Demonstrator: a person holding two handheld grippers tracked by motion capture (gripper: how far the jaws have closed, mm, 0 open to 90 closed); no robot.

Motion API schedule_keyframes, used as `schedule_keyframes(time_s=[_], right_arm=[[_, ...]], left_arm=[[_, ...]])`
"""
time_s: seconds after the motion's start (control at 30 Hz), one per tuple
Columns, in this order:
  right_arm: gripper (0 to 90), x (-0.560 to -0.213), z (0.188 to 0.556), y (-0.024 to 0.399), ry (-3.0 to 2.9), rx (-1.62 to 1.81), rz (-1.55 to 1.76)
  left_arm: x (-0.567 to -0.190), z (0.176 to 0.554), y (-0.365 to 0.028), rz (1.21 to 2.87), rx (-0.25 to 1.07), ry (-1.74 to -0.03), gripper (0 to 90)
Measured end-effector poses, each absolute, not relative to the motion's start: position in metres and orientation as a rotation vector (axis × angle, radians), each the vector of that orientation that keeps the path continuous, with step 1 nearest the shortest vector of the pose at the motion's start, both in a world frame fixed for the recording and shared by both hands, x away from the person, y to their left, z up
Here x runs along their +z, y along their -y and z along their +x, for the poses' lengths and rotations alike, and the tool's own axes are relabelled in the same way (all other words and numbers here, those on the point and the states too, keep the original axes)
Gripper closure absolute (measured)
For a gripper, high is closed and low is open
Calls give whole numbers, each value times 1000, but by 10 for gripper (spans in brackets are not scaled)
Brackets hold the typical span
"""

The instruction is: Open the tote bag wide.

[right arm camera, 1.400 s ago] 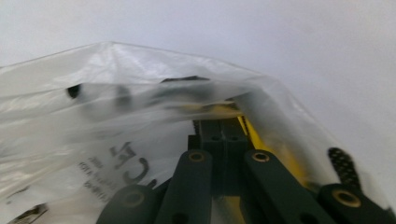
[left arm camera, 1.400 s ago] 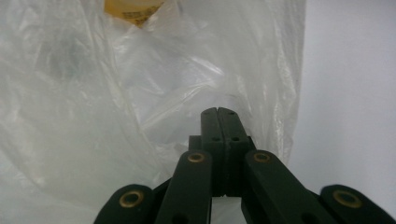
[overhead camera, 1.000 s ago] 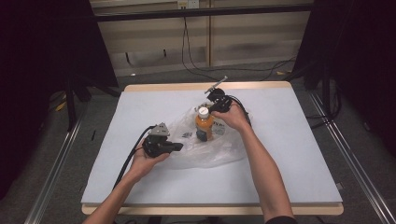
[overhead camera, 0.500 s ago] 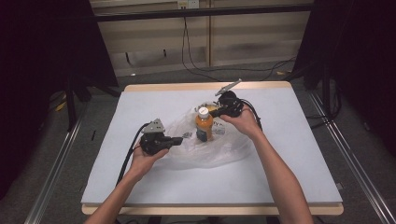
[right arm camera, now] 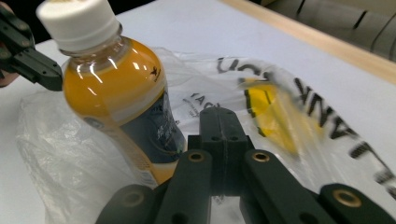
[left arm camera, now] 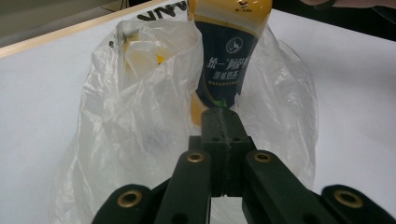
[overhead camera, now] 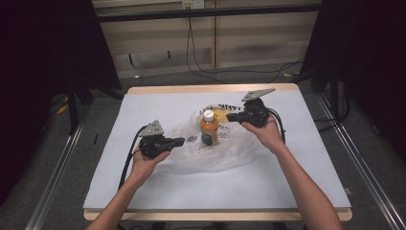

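An orange drink bottle (overhead camera: 209,128) with a white cap and a dark label stands upright on a crumpled clear plastic bag (overhead camera: 225,155) in the middle of the table. My left gripper (overhead camera: 182,140) is at the bag's left edge, left of the bottle, with its jaws shut on the film. In the left gripper view the bag (left arm camera: 140,116) wraps around the bottle (left arm camera: 229,51) just beyond my left gripper (left arm camera: 219,115). My right gripper (overhead camera: 229,116) hovers shut, right of the bottle's cap and apart from it. My right gripper (right arm camera: 218,114) points over the bag's printed part (right arm camera: 280,107), with the bottle (right arm camera: 116,93) at its left.
The bag lies on a white table (overhead camera: 287,191) with a wooden rim. Black cables trail from both grippers. Metal rails run along the floor on both sides, and cables lie on the floor behind the table.
My right gripper has drawn back from the bottle's top to the right, leaving the bottle standing by itself. My left gripper has barely shifted at the bag's edge.
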State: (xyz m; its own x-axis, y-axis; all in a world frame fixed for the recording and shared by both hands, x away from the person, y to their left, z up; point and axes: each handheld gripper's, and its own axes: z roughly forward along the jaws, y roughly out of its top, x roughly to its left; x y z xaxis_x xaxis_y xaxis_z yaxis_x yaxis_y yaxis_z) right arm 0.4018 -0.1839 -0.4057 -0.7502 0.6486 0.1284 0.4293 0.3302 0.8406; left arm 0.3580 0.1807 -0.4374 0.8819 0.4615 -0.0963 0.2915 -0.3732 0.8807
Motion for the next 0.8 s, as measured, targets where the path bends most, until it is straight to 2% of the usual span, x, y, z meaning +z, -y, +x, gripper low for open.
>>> schedule_keyframes(time_s=[0.07,0.1,0.27,0.3,0.37,0.43,0.53,0.67,0.8], right_arm=[[899,-404,392,191,-2324,1411,985],[871,-403,387,194,-2294,1424,996],[581,-404,368,209,-2229,1445,1011],[500,-405,364,212,-2201,1433,1024],[434,-406,356,217,-2183,1455,1017],[297,-408,349,222,-2142,1469,1033],[160,-411,338,228,-2109,1478,1070],[57,-414,328,237,-2084,1480,1103],[26,-418,316,247,-2044,1508,1128]], left_arm=[[-435,354,-183,1965,208,-551,855],[-433,352,-185,1956,216,-551,839],[-427,346,-190,1931,281,-578,665],[-426,344,-191,1930,303,-599,603],[-425,344,-192,1915,325,-613,479],[-424,342,-194,1909,345,-625,385],[-422,340,-197,1902,349,-632,252],[-422,335,-202,1896,351,-638,149],[-422,330,-206,1891,345,-650,84]])
